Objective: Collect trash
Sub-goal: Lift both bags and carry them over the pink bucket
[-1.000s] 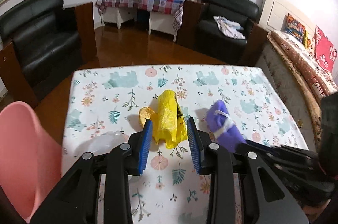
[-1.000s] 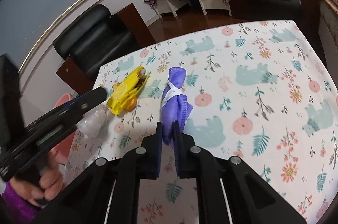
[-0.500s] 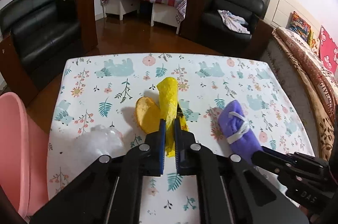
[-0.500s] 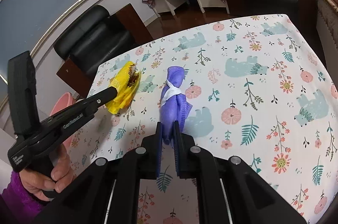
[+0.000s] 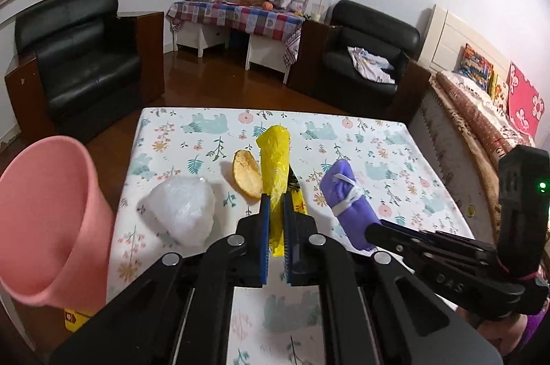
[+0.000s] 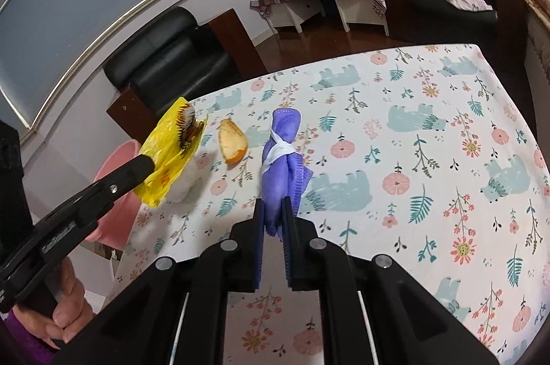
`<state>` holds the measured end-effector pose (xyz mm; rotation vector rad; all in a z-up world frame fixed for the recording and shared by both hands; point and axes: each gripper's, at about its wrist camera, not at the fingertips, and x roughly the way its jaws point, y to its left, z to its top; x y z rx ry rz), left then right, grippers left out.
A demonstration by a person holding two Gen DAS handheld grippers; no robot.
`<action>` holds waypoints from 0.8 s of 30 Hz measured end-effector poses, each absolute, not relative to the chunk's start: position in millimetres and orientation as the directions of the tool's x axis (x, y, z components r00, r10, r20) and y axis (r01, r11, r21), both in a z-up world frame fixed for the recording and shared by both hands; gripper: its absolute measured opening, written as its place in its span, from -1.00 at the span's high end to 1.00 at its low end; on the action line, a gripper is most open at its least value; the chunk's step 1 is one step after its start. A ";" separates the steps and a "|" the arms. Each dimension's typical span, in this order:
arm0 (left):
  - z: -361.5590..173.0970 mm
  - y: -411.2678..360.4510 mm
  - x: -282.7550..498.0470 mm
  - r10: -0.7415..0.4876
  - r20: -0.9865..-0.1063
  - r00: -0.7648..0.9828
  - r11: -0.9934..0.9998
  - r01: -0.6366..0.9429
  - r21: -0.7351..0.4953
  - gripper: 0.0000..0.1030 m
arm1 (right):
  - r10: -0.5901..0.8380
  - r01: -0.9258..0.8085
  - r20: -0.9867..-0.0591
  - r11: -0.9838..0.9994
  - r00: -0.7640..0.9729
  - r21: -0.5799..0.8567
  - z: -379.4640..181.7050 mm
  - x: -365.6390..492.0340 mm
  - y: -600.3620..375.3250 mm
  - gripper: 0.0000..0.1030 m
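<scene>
My left gripper (image 5: 274,206) is shut on a yellow plastic wrapper (image 5: 274,158) and holds it lifted above the table; it also shows in the right wrist view (image 6: 168,155). My right gripper (image 6: 273,210) is shut on a purple face mask (image 6: 282,165) tied with its white strap, also seen in the left wrist view (image 5: 347,196). An orange peel (image 5: 245,174) and a crumpled clear plastic bag (image 5: 182,213) lie on the floral tablecloth (image 6: 429,131). A pink bin (image 5: 48,217) stands at the table's left edge.
Black armchairs (image 5: 82,62) stand behind the table on a wooden floor. A bed (image 5: 481,117) runs along the right side. A small yellow box (image 5: 74,318) sits under the bin. A side table with a checked cloth (image 5: 237,17) stands at the back.
My left gripper closed on the yellow wrapper and lifted it off the table, uncovering the orange peel. My right gripper stayed shut on the purple mask and rose slightly.
</scene>
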<state>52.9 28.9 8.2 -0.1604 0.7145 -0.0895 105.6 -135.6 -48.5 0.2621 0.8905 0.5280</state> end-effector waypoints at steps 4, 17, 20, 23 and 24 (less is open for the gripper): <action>12.4 25.6 34.6 -0.132 -0.635 0.762 0.985 0.030 -0.169 0.88 | 0.546 -0.352 -0.663 0.837 0.512 0.418 -43.8 96.7 -130.2 0.82; 27.3 27.2 -0.3 -0.088 -0.600 0.795 0.987 -0.011 -0.159 0.88 | 0.584 -0.424 -0.628 0.810 0.514 0.406 -28.8 72.2 -120.8 0.82; 31.1 35.1 -9.4 -0.062 -0.586 0.808 0.988 -0.035 -0.154 0.88 | 0.603 -0.457 -0.610 0.794 0.514 0.400 -23.3 64.6 -115.0 0.82; 35.6 43.7 -19.0 -0.030 -0.570 0.821 0.988 -0.063 -0.142 0.88 | 0.623 -0.495 -0.591 0.776 0.512 0.390 -16.6 58.4 -105.2 0.82; 36.8 46.1 -21.9 -0.023 -0.566 0.824 0.988 -0.070 -0.141 0.88 | 0.629 -0.506 -0.586 0.771 0.510 0.388 -15.1 57.1 -102.2 0.82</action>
